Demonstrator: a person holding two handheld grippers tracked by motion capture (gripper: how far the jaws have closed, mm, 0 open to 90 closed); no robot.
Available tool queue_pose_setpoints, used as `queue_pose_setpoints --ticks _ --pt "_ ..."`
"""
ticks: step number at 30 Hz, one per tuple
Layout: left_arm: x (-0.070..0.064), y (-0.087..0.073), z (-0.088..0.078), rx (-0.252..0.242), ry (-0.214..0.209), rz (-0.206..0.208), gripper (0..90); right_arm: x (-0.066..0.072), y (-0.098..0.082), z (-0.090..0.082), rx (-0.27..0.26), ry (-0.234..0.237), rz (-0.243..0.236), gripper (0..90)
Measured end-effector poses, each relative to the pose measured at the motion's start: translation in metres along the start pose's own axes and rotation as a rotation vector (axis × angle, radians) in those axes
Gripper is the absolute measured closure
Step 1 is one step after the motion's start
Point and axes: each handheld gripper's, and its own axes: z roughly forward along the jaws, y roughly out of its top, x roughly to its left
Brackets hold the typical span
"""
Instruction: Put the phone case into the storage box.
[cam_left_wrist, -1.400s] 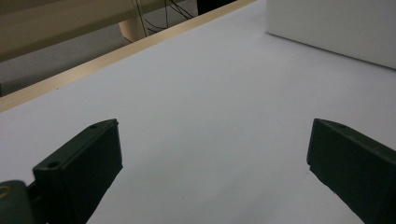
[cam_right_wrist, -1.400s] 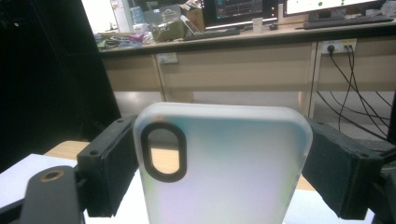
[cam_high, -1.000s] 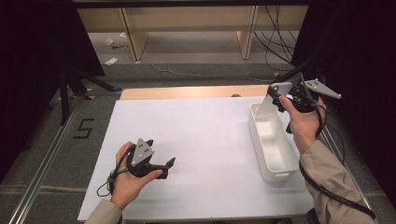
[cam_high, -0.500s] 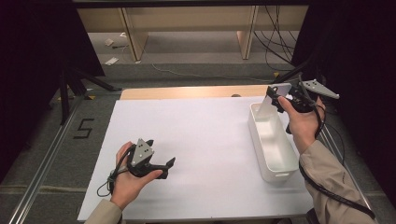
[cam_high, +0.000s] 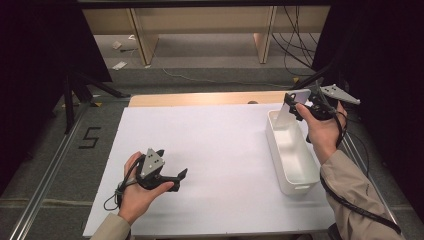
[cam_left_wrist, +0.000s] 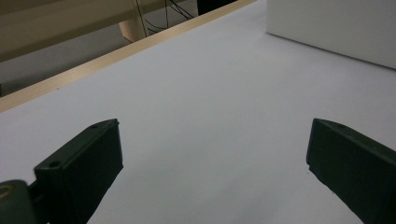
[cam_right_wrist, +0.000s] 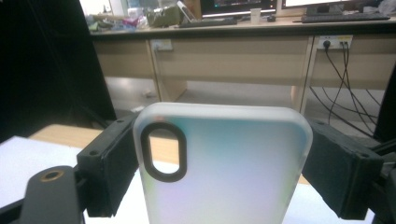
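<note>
The right tool (cam_right_wrist: 219, 158) clamps a frosted white phone case (cam_right_wrist: 224, 163) between both black jaws, its oval camera cutout at upper left, above the white worktop (cam_right_wrist: 18, 163).

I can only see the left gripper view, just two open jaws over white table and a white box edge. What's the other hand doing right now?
Observer: The right gripper holds a translucent phone case, clamped between its jaws by the two long edges.
Operator: Where is it relative to that white box?
Observer: In the high view, the case hangs above the far end of the white bin, not resting in it.
Operator: Anything in the bin?
Observer: The part of its inside that shows looks empty.
Operator: And where's my left gripper on the table?
Observer: The left gripper sits near the front left of the white table, jaws pointing toward the bin.
</note>
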Motion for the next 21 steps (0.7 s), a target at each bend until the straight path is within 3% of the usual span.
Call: queue_pose_setpoints --ticks 21 --pt "0.0005 0.0004 0.0002 -0.002 0.002 0.004 2.9 0.0013 0.0016 0.0087 0.033 -0.019 -0.045 17.9"
